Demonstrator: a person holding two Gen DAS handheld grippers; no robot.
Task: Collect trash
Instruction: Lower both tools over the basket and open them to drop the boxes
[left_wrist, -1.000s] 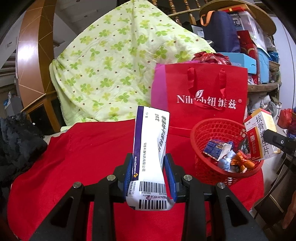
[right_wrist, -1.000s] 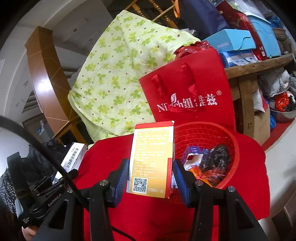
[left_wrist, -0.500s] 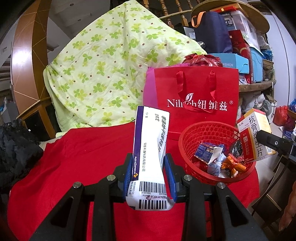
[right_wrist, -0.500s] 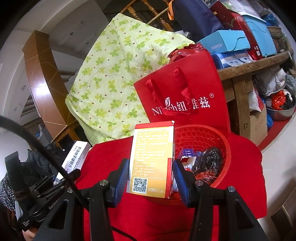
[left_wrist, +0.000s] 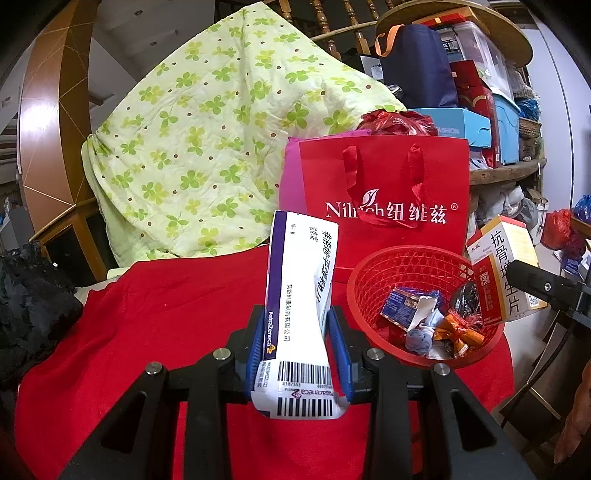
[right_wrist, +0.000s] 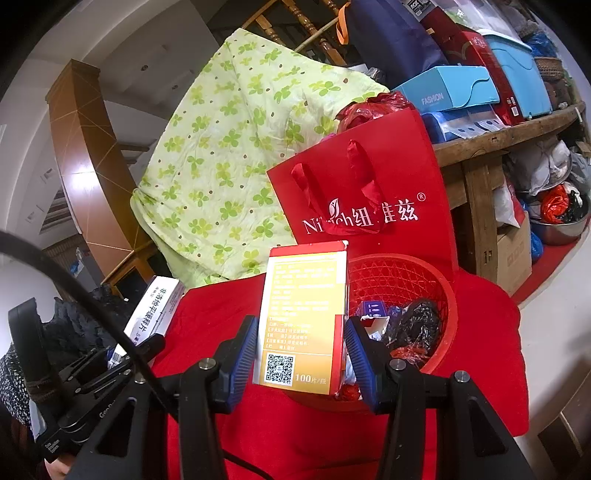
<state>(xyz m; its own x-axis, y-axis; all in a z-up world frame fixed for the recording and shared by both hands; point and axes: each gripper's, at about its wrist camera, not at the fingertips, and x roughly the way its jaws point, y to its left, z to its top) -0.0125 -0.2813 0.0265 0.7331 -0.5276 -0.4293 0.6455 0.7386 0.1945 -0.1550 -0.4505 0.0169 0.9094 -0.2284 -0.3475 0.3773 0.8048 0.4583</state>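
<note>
1. The red basket (left_wrist: 373, 273) sits on the red cloth (left_wrist: 166, 306) in front of the red Nilrich gift bag (left_wrist: 388, 177); it holds crumpled wrappers (left_wrist: 424, 321), among them a blue one and an orange one.
2. The left gripper (left_wrist: 297, 345) pinches a white and purple AstraZeneca medicine box (left_wrist: 295, 295) upright between its blue pads, left of the basket. Compared with a second ago, the basket lies lower and nearer the right edge of the left view, and the grip is unchanged.
3. The right gripper (right_wrist: 301, 356) clamps a yellow and red medicine box (right_wrist: 303, 314) upright at the basket's near rim (right_wrist: 448, 332); the basket has drifted lower in the right view since the earlier frame.
4. Behind stand a green clover-print quilt (left_wrist: 207, 147) and a cluttered wooden shelf (right_wrist: 509, 136) with a blue FASHION box (right_wrist: 443, 92).
</note>
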